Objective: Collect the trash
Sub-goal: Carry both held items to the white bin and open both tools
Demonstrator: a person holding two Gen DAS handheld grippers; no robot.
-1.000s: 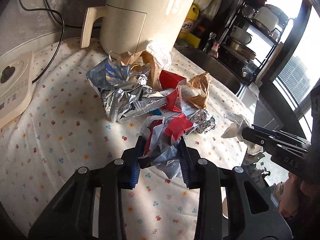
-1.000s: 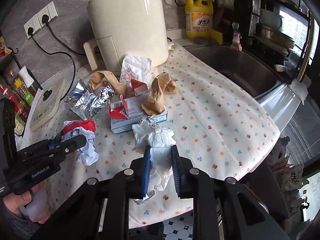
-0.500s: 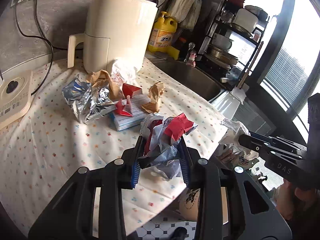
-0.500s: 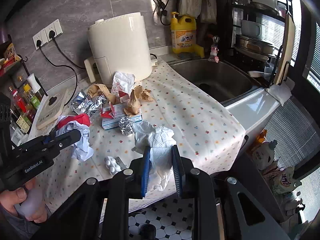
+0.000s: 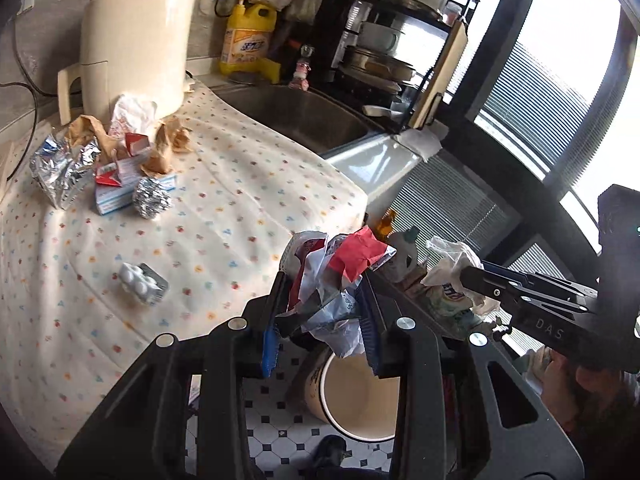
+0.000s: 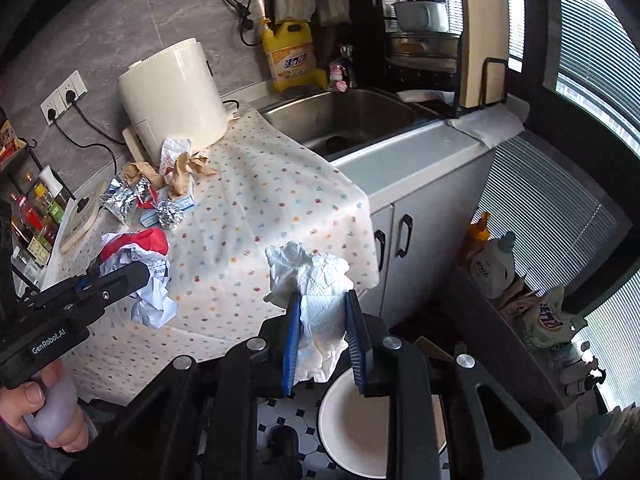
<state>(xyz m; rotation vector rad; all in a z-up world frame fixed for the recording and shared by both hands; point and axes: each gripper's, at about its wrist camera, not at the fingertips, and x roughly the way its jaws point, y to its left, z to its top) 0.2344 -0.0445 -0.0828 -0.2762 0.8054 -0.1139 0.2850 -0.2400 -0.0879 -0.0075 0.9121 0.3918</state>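
My left gripper [image 5: 320, 312] is shut on a crumpled red, white and grey wrapper [image 5: 340, 276], held above a round cream bin [image 5: 356, 396] on the floor. My right gripper [image 6: 322, 336] is shut on a crumpled white paper towel [image 6: 312, 292], also held above the bin [image 6: 356, 424]. Each gripper shows in the other's view: the right one [image 5: 464, 276] with the towel, the left one [image 6: 132, 276] with the wrapper. More trash lies on the spotted cloth: foil bag [image 5: 60, 172], foil ball [image 5: 152, 200], brown paper [image 5: 164, 148], a box [image 5: 120, 196], a blister pack [image 5: 142, 282].
A cream appliance [image 5: 132, 40] stands at the back of the counter, beside a yellow detergent jug [image 5: 248, 40] and a steel sink [image 5: 304, 116]. A dish rack [image 5: 400, 40] stands beyond it. Bottles and bags [image 6: 520, 280] crowd the floor by the window. Cabinet doors [image 6: 392, 248] lie below the counter.
Both grippers have drawn back from the table and swung right over the counter edge with their trash. The floor and the cream bin have come into view below them.
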